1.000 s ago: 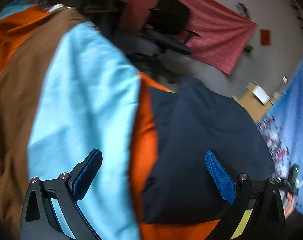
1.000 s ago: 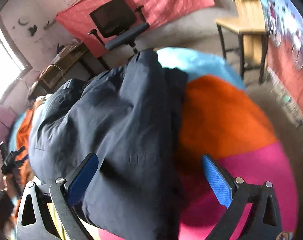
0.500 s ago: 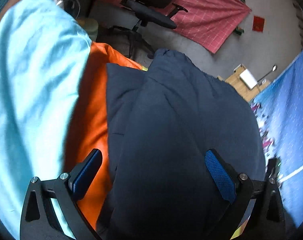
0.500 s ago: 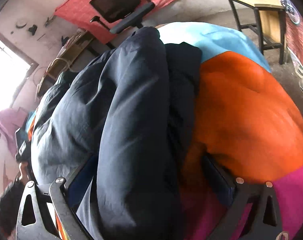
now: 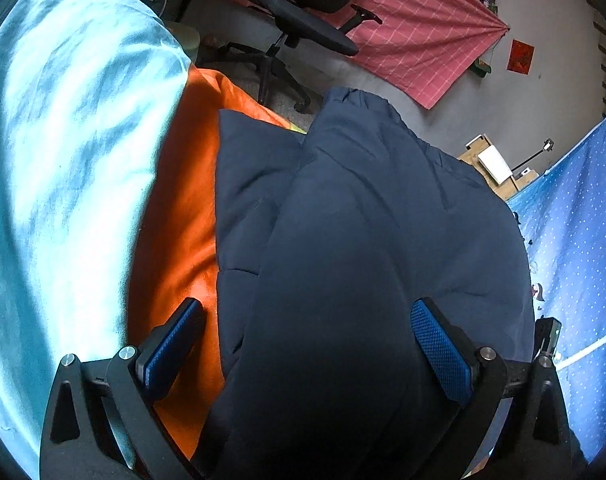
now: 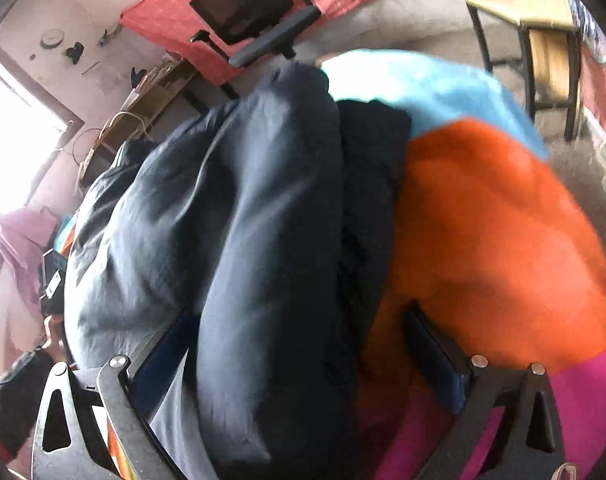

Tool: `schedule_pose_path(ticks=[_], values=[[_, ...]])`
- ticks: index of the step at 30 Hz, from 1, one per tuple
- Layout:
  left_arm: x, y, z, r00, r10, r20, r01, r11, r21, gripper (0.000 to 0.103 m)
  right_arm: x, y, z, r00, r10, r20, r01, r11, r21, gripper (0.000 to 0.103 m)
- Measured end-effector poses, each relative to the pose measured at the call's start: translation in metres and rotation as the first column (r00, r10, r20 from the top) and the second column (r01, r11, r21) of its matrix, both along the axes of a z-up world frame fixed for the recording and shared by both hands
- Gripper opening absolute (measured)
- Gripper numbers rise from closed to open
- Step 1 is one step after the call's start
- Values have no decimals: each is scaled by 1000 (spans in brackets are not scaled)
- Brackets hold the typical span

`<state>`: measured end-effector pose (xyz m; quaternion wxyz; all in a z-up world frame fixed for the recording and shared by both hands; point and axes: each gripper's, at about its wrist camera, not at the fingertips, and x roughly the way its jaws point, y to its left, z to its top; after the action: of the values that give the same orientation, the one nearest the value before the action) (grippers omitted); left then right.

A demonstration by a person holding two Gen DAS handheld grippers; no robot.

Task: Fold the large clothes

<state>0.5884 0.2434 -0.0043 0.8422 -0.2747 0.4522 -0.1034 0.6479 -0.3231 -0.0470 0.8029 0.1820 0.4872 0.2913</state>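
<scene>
Left wrist view first: the left gripper [image 5: 309,350] has its jaws spread wide, blue pads [image 5: 439,350] well apart, and it isn't pinching anything. The big navy jacket [image 5: 367,240] bulges up right between and ahead of the two fingers, puffy and folded over itself in a long ridge running away from the claw. The left pad sits over the orange cloth [image 5: 183,220], just off the jacket's edge, while the right pad sits over the jacket's bulk; can't tell if either one actually touches fabric. Further out to the left is a light blue cloth [image 5: 63,140]. Beyond the jacket, far ahead, there's an office chair [image 5: 303,20] in front of a pink checked sheet [image 5: 415,40] hung on the wall, and a blue dotted cloth [image 5: 575,260] off to the right.

Right wrist view: the right gripper [image 6: 299,354] is also wide open, and the jacket [image 6: 263,240] fills the gap between its fingers, a thick fold running straight ahead from the claw. Fabric spills over the left finger and partly hides that pad, so it looks pushed in around the fold, not clamped. To the right of the claw lies orange cloth [image 6: 495,240], with magenta cloth [image 6: 583,400] nearer and the light blue patch [image 6: 423,88] ahead. A wooden table [image 6: 535,12] stands far off to the right, the chair [image 6: 247,16] far ahead.
</scene>
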Motion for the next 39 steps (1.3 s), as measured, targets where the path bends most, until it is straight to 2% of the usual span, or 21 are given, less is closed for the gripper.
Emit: schedule_pose_path(ticks=[5, 10, 12, 14, 15, 17, 18, 19, 22, 24, 27, 31, 39], values=[[5, -9, -7, 999, 13, -30, -13, 1000, -5, 102, 11, 6, -12, 998, -50, -40, 51, 999, 11, 103], [1, -13, -3, 998, 33, -60, -33, 999, -5, 99, 11, -1, -20, 991, -100, -92, 107, 991, 74, 103], [-2, -15, 1, 997, 48, -59, -49, 999, -20, 83, 10, -1, -19, 988, -114, -104, 123, 989, 82, 103], [-8, -17, 5, 995, 78, -59, -79, 996, -27, 72, 9, 0, -17, 986, -125, -113, 135, 987, 86, 103], [-8, -18, 7, 994, 88, -61, -89, 996, -21, 66, 10, -1, -17, 985, -130, -117, 140, 987, 84, 99], [-11, -22, 15, 994, 99, -50, -99, 995, 14, 55, 6, 3, -13, 985, -127, -118, 137, 987, 78, 81], [-11, -24, 18, 994, 101, -44, -100, 994, 31, 49, 4, 5, -11, 986, -115, -122, 127, 987, 97, 63], [-13, -29, 24, 994, 103, -35, -101, 993, 64, 47, 2, 7, -9, 984, -112, -136, 129, 984, 120, 54], [-18, -40, 34, 993, 115, -17, -113, 987, 111, 34, -3, 11, -4, 982, -124, -145, 144, 981, 131, 40], [-25, -48, 44, 991, 130, -2, -129, 981, 146, 25, -8, 14, 2, 982, -132, -133, 149, 982, 121, 34], [-40, -63, 63, 987, 151, 51, -158, 967, 198, 17, -19, 18, 15, 983, -160, -89, 169, 980, 102, 28], [-53, -92, 90, 985, 131, 114, -157, 952, 264, 14, -37, 27, 39, 984, -178, -15, 179, 979, 100, 21], [-97, -107, 137, 972, 94, 213, -157, 940, 302, 12, -68, 44, 97, 988, -108, 113, 99, 991, 89, 17]])
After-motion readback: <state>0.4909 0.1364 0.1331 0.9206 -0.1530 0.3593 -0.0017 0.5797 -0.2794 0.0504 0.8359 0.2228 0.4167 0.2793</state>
